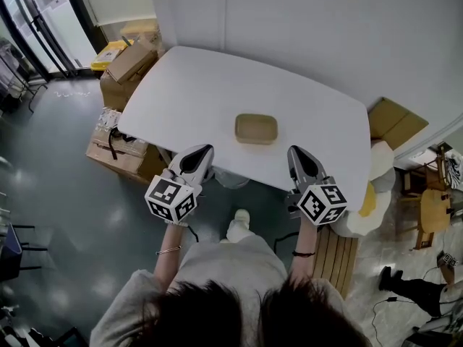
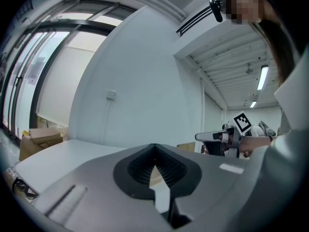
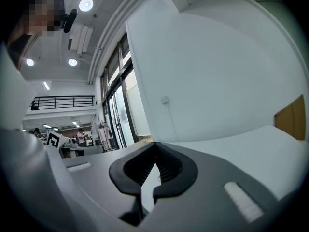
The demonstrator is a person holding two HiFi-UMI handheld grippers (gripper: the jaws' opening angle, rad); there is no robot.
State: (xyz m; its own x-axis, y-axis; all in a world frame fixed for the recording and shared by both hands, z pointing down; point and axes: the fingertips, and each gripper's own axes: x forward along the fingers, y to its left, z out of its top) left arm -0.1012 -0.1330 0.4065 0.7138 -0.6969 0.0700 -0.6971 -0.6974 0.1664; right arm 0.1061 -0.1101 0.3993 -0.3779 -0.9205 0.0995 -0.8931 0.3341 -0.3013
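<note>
Head view. Tray [image 1: 256, 129] flat on the worktop [image 1: 202, 85], close to the near edge and about midway along it; looks empty. Left claw [image 1: 205, 151] and right claw [image 1: 296, 152] poised at that near edge, one on each side of the tray, apart from it and touching nothing. Height over the edge hard to judge. Both forearms stretched forward and roughly parallel, wrists straight, claws aimed toward the far edge and angled slightly inward, marker cubes on top. Boxes [image 1: 130, 63] on the floor off the far left corner.

Left gripper view. Left claw [image 2: 154, 145] with jaws pressed tip to tip, nothing between them. Pale worktop [image 2: 72, 151] running ahead to a white wall. Right claw [image 2: 215, 137] level with it off to the right, held clear of the surface.

Right gripper view. Right claw [image 3: 155, 144] likewise closed at the tips, gripping nothing. Worktop [image 3: 270, 144] spreading to the right, wall beyond it, windows to the left.

Reads as an approach stage: nothing grasped, tray untouched. For a hold on the tray, calls for a forward reach past the near edge, with the jaws spread first to clear the rim, and a slight drop toward the surface.
</note>
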